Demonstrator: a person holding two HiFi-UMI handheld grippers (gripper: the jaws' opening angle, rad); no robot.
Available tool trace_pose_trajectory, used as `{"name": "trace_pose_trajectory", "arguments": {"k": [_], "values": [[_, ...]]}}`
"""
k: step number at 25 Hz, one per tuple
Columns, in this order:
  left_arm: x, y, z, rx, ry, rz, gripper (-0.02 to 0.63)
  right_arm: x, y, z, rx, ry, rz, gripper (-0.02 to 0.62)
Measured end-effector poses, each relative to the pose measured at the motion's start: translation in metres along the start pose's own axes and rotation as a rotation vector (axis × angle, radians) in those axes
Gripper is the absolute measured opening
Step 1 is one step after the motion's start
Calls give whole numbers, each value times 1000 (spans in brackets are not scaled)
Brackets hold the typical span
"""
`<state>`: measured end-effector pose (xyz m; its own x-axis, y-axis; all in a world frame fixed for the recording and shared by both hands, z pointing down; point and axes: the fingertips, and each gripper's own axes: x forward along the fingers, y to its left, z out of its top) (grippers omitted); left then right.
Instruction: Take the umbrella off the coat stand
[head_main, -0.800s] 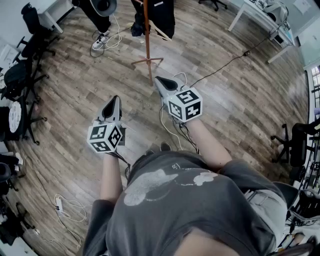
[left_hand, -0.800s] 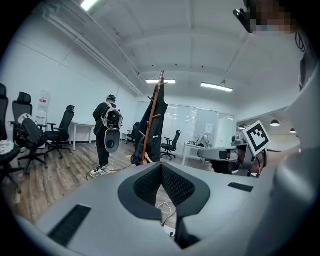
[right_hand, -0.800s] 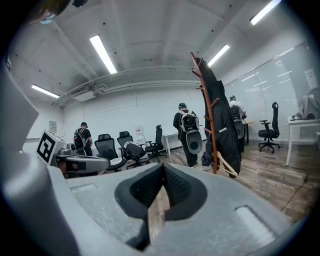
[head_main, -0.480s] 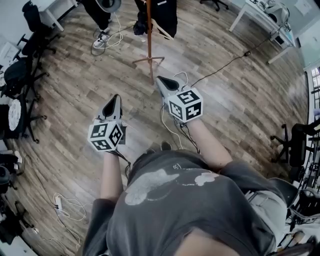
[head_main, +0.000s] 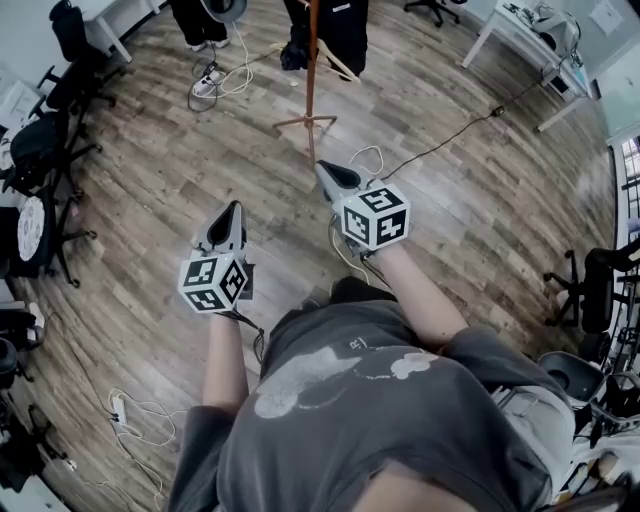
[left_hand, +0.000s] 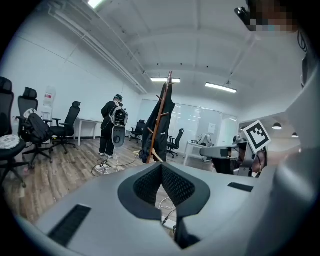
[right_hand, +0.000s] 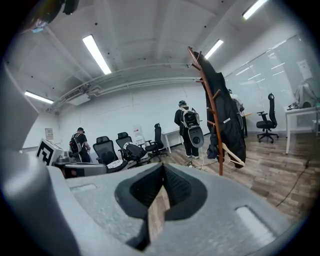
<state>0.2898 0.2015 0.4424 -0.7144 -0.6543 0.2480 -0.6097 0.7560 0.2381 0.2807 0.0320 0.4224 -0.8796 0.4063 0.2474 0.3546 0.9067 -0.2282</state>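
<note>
The wooden coat stand (head_main: 310, 70) rises at the top centre of the head view, its feet (head_main: 305, 123) on the wood floor. A dark coat (head_main: 345, 25) hangs on it. A dark bundle (head_main: 294, 55) hangs low on its left and a pale stick (right_hand: 233, 153) juts from under the coat; I cannot tell which is the umbrella. My left gripper (head_main: 232, 208) and right gripper (head_main: 323, 169) are held out towards the stand, well short of it. Both are shut and empty: left gripper (left_hand: 161, 167), right gripper (right_hand: 163, 168).
A person with a backpack (left_hand: 115, 125) stands left of the stand, over loose cables (head_main: 222, 75). Office chairs (head_main: 40, 150) line the left side. A white desk (head_main: 520, 35) stands at the top right, and a black cable (head_main: 450, 135) crosses the floor. Another person (right_hand: 80, 142) stands far left.
The coat stand has drifted a little to the right and sits higher in the head view as I step towards it. Both grippers stay shut, held out in front as before.
</note>
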Motion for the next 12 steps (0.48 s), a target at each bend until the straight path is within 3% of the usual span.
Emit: {"name": "trace_pose_trajectory", "arguments": {"k": [5, 12], "values": [[-9, 23, -6, -38, -2, 22, 9, 10, 9, -12, -26, 28, -10, -2], [-2, 43, -6, -31, -6, 32, 9, 40, 0, -13, -25, 36, -2, -2]]}}
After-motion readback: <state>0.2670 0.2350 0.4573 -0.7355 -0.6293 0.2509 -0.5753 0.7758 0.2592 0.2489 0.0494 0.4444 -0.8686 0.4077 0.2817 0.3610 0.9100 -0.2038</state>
